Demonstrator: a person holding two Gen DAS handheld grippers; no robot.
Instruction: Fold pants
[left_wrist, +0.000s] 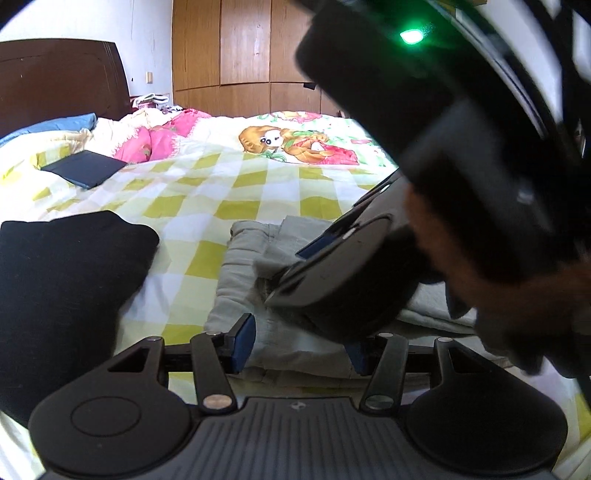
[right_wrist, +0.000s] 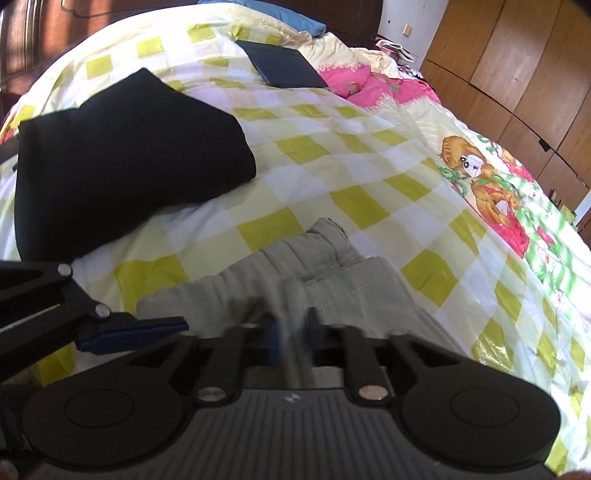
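Note:
The grey-green pants (left_wrist: 240, 266) lie folded on the checked bedspread (left_wrist: 207, 192). My left gripper (left_wrist: 300, 349) stands open low at the near edge, and the fabric lies between its blue pads (left_wrist: 243, 343). Over the pants from the right comes my right gripper (left_wrist: 273, 295), held by a hand (left_wrist: 461, 258). In the right wrist view the right gripper (right_wrist: 291, 338) is shut, with a blurred pinch of the pants (right_wrist: 332, 258) between its tips. One left finger (right_wrist: 140, 330) lies beside the pants' left edge.
A folded black garment (left_wrist: 66, 288) (right_wrist: 129, 158) lies left of the pants. Farther back on the bed are a dark flat case (left_wrist: 85, 168) (right_wrist: 284, 68) and a pink quilt (left_wrist: 159, 140). A wooden wardrobe (left_wrist: 243, 55) and a dark headboard (left_wrist: 55, 77) stand behind.

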